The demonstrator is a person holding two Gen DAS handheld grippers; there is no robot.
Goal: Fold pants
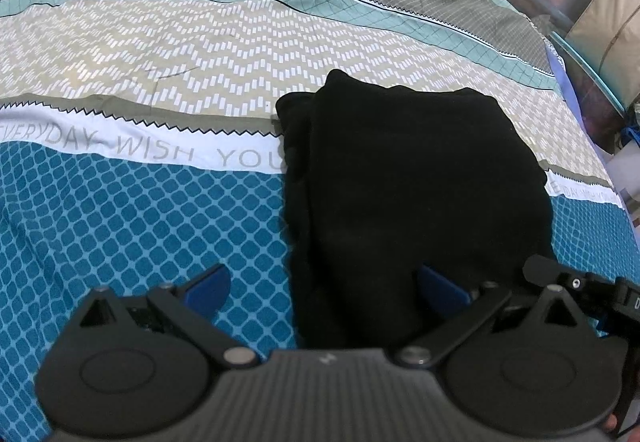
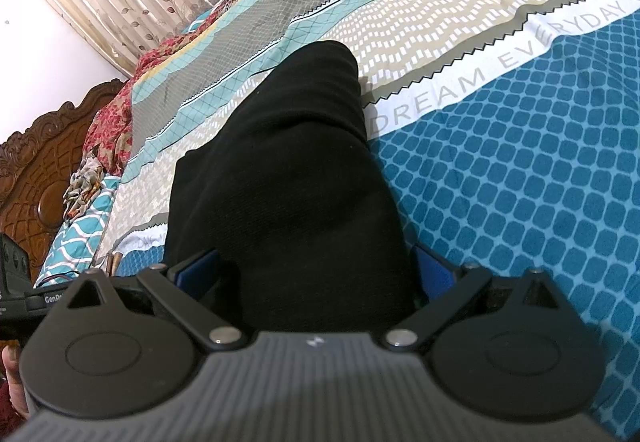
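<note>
Both grippers, left gripper [image 1: 326, 290] and right gripper [image 2: 316, 268], hang with jaws spread wide, gripping nothing. One pair of black pants [image 1: 412, 178] lies folded into a thick, slightly rumpled bundle on the patterned bedsheet [image 1: 140, 202], across its lettered white stripe.

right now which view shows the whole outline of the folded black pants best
The left wrist view. There the folded black pants show their far edge, both side edges and the stacked layers along the left side against the bedsheet. The right wrist view sits closer, looking along the pants; its near end is hidden behind the gripper.
</note>
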